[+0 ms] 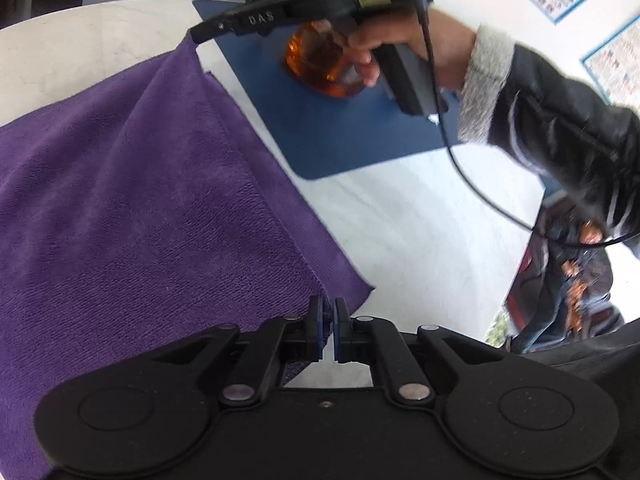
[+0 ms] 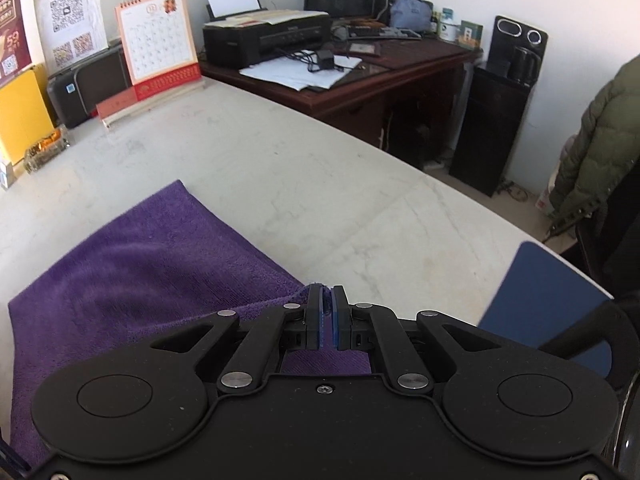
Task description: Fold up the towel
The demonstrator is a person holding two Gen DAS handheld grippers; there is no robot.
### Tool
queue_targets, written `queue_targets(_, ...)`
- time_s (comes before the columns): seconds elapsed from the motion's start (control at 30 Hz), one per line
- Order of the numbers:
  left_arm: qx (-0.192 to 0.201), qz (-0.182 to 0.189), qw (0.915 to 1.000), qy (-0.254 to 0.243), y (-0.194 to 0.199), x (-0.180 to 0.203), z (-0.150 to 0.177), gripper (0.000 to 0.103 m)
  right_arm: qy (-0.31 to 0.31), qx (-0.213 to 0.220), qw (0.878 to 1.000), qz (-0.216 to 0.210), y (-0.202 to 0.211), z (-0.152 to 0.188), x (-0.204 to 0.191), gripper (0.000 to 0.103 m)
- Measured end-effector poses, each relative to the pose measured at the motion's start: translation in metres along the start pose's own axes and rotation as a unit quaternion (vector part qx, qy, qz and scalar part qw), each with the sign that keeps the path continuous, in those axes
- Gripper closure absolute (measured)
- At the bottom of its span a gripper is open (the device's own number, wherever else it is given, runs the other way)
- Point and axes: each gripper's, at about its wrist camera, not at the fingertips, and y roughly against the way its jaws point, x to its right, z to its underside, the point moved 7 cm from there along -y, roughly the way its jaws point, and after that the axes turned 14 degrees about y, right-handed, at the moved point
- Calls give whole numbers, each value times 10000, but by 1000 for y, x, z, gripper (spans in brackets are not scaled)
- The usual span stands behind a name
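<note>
Purple towel [image 1: 132, 184] on white desk [image 1: 400, 216], beside blue mat [image 1: 340, 128]. Left hand-held gripper [image 1: 328, 312] pinched narrow on near towel corner; right hand-held gripper [image 2: 328, 300] likewise clamped on far corner by mat, edge lifted between them. Looks mid-fold: layering at edge suggests one fold present, unclear. Edge not laid over, towel not compact.

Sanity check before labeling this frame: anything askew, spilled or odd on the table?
Nothing spilled or damaged. The purple towel is held at two corners by the left gripper and right gripper, so it ridges between them. An amber glass item sits on the blue mat, clear of the towel.
</note>
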Motion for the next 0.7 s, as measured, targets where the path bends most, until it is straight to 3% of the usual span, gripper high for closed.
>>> queue_targets(0.23,-375,-221,9981,-443,-46,8,5,97,-181,-271,9992,250,-11,28,0,98)
queue_targets(0.33,-380,-34,9980,-500,-43,14,11,94,-325,-265,9982,438,-9,34,-1,84)
queue_targets(0.4,-359,60,9977,-566,-39,19,14,90,-421,-260,9972,564,-7,39,-2,68)
queue_targets(0.47,-302,118,9973,-662,-29,22,17,90,-568,-170,9958,692,0,41,0,67)
queue_targets(0.57,3,58,9975,-710,-2,13,18,88,-863,89,9923,887,20,40,4,67)
queue_targets(0.6,199,-89,9977,-648,11,0,16,88,-1073,287,9896,916,35,40,-2,67)
queue_targets(0.7,724,-642,9950,-238,47,-51,10,88,-1233,139,9885,868,45,52,-35,67)
